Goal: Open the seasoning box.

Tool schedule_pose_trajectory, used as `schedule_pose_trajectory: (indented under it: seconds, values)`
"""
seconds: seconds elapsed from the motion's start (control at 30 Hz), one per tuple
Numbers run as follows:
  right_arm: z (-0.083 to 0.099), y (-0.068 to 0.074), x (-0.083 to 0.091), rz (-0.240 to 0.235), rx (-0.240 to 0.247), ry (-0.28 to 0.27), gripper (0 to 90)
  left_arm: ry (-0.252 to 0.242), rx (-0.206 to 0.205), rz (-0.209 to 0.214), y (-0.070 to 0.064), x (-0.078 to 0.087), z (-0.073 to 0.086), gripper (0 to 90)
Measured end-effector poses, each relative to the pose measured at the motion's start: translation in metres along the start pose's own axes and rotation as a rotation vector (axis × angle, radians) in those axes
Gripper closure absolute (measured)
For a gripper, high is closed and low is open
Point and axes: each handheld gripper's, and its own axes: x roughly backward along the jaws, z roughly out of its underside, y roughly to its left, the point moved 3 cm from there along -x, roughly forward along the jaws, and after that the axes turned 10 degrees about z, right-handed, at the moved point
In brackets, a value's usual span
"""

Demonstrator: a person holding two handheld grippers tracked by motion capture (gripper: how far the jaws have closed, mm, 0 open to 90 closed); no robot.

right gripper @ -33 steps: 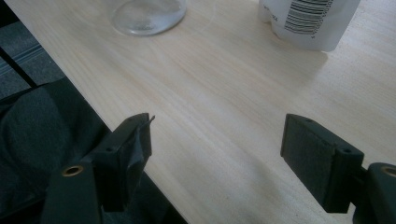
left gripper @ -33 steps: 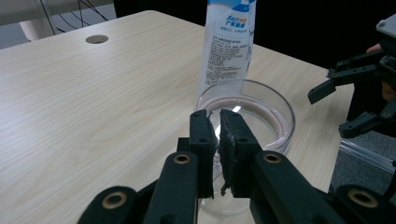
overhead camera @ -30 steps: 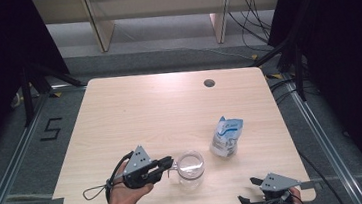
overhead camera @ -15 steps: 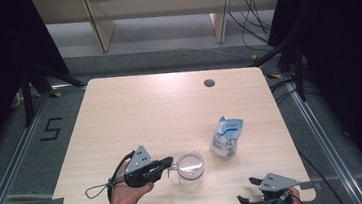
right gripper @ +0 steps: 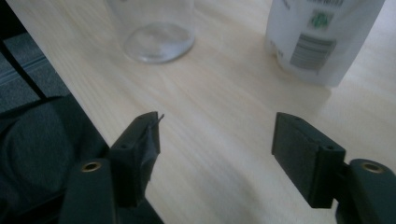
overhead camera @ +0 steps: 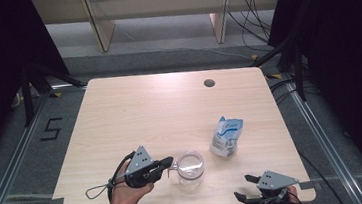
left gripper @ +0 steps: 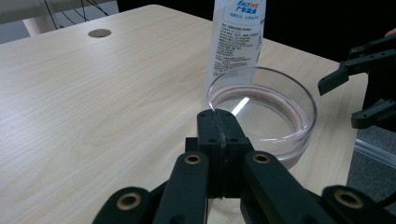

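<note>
Left gripper (overhead camera: 169,164): jaws pinched on rim of clear round glass jar (overhead camera: 190,166), near front table edge | Right gripper (overhead camera: 242,187): jaws wide, empty, at front-right corner | White-blue plastic pouch (overhead camera: 226,136) upright just beyond jar

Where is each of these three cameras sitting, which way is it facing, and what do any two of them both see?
High view: fixed above the person's side, looking forward and down on the table; left hand with the left gripper and the right gripper enter at the bottom.
Left gripper view: rides on the left gripper, looking along its closed jaws pinching the rim of the clear jar.
Right gripper view: rides on the right gripper, looking low across the table between its parted jaws.
Shared: all three show the jar and the white pouch.
</note>
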Motion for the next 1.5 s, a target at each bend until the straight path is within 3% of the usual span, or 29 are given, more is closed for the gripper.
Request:
schedule_pose_trajectory:
  seconds: [0.07,0.2,0.23,0.37,0.43,0.47,0.53,0.57,0.7,0.73,0.93,1.0,1.17,1.43,1.5]
  values:
    - [-0.007,0.000,0.000,0.018,0.010,-0.055,40.4,-0.001,0.000,0.000,0.000,0.000,0.000,89.4]
    - [-0.017,0.005,-0.001,-0.008,0.020,-0.097,51.2,0.003,-0.017,-0.003,0.001,0.000,0.000,89.4]
    - [-0.020,0.006,-0.002,0.011,0.029,-0.119,54.7,0.001,-0.019,-0.001,0.001,0.000,0.000,89.5]
    - [-0.032,0.010,-0.007,0.005,0.046,-0.163,63.3,-0.002,-0.017,-0.003,0.001,0.000,0.000,89.5]
    - [-0.035,0.013,-0.009,0.000,0.037,-0.159,65.3,-0.002,-0.016,-0.004,0.001,0.000,0.000,89.4]
    - [-0.038,0.013,-0.013,-0.003,0.065,-0.174,66.3,-0.002,-0.016,-0.005,0.001,0.000,0.000,89.4]
    - [-0.040,0.015,-0.016,-0.005,0.057,-0.170,67.2,-0.003,-0.018,-0.005,0.001,0.000,0.000,89.4]
    - [-0.041,0.015,-0.018,0.000,0.086,-0.175,68.0,-0.005,-0.017,-0.005,0.001,0.000,0.000,89.4]
    - [-0.044,0.019,-0.019,-0.011,0.039,-0.165,71.8,-0.004,-0.013,-0.004,0.001,0.001,0.001,89.5]
    - [-0.046,0.017,-0.021,-0.005,0.071,-0.189,72.8,-0.002,-0.015,-0.004,0.001,0.001,0.001,89.5]
    - [-0.047,0.018,-0.023,-0.015,0.065,-0.182,75.7,-0.006,-0.017,-0.003,0.001,0.001,0.001,89.4]
    - [-0.048,0.017,-0.024,-0.010,0.080,-0.206,76.4,-0.005,-0.017,-0.003,0.001,0.001,0.001,89.4]
    - [-0.048,0.017,-0.024,0.002,0.090,-0.205,77.6,-0.006,-0.016,-0.003,0.001,0.001,0.001,89.4]
    - [-0.050,0.020,-0.025,-0.005,0.070,-0.198,79.6,-0.009,-0.014,-0.003,0.001,0.001,0.002,89.4]
    - [-0.051,0.019,-0.026,-0.005,0.101,-0.213,80.0,-0.009,-0.016,-0.002,0.001,0.001,0.002,89.4]
